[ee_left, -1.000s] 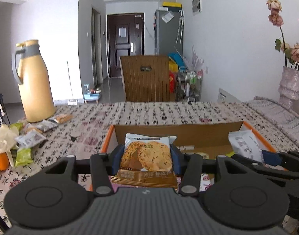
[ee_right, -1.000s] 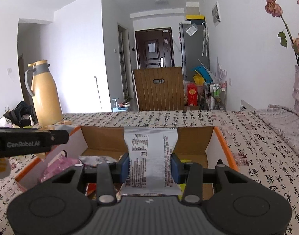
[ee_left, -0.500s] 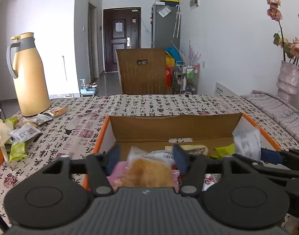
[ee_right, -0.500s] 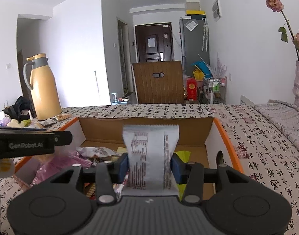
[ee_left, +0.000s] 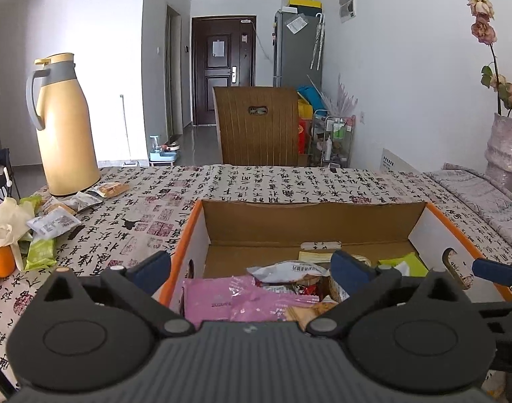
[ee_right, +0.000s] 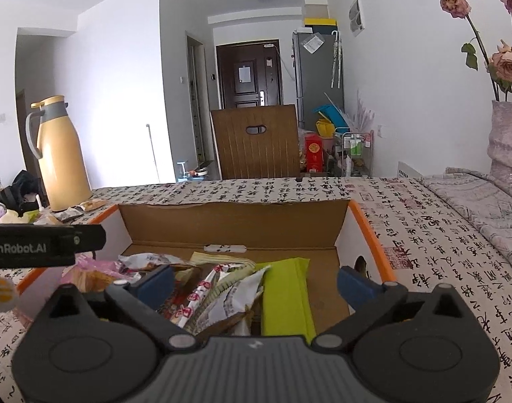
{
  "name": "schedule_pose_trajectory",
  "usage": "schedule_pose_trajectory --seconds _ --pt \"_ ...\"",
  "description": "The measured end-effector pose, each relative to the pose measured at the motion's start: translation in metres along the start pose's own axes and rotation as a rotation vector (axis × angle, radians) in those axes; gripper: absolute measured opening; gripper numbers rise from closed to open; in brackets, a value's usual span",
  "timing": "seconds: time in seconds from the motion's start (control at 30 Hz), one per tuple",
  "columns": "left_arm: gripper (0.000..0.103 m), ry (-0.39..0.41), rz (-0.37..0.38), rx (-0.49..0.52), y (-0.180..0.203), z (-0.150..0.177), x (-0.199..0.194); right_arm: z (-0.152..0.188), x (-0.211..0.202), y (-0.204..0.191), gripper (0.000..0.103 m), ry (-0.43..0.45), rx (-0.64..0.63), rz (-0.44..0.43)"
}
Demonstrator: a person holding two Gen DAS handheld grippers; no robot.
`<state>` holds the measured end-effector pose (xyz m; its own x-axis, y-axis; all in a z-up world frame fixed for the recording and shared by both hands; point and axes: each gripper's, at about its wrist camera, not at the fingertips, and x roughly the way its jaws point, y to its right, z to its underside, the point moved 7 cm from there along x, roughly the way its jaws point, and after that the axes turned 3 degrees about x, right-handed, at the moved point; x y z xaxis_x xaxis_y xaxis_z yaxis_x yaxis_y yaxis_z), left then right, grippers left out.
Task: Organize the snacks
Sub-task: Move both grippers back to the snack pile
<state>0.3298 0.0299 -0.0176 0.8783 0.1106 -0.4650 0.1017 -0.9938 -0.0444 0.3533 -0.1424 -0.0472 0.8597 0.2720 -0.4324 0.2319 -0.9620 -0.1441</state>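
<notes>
An open cardboard box (ee_left: 323, 221) with an orange rim stands on the patterned tablecloth, holding several snack packets. My left gripper (ee_left: 251, 268) hovers over its left half. Its jaws are opening wide with nothing between them, above a pink packet (ee_left: 236, 299) and a cracker packet (ee_left: 309, 310). My right gripper (ee_right: 255, 282) is over the right half of the box (ee_right: 229, 225). Its jaws are also opening and hold nothing, above a white packet (ee_right: 236, 299) and a green packet (ee_right: 284, 299). More loose packets (ee_left: 53, 223) lie on the table at the left.
A tall yellow thermos (ee_left: 66, 127) stands at the back left with packets at its foot. An orange (ee_left: 1, 262) sits at the left edge. A vase (ee_left: 504, 147) of dried flowers stands at the right. A wooden chair (ee_left: 256, 124) is behind the table.
Both grippers went from shut to wide open. The cracker packet fell from the left one and the white packet from the right one; both now lie in the box.
</notes>
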Motion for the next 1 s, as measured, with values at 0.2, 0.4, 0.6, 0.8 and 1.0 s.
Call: schedule_pose_trajectory --seconds 0.2,0.4,0.6,0.8,1.0 --pt "0.103 0.015 0.001 -0.004 0.001 -0.003 -0.005 -0.004 -0.005 0.000 0.103 0.017 -0.004 0.007" --pt "0.103 0.056 -0.008 -0.009 0.001 -0.014 -0.022 -0.016 -0.025 -0.003 0.103 0.059 -0.011 -0.004" --pt "0.103 0.097 -0.008 0.003 0.004 -0.022 -0.050 -0.020 -0.046 -0.007 0.103 0.082 -0.015 -0.007" --pt "0.103 0.105 0.001 0.000 0.006 -0.017 -0.074 -0.018 -0.072 -0.013 0.103 0.094 -0.022 -0.018" --pt "0.103 0.115 0.008 0.011 0.006 -0.009 -0.099 -0.010 -0.096 -0.017 0.103 0.095 -0.021 -0.025"
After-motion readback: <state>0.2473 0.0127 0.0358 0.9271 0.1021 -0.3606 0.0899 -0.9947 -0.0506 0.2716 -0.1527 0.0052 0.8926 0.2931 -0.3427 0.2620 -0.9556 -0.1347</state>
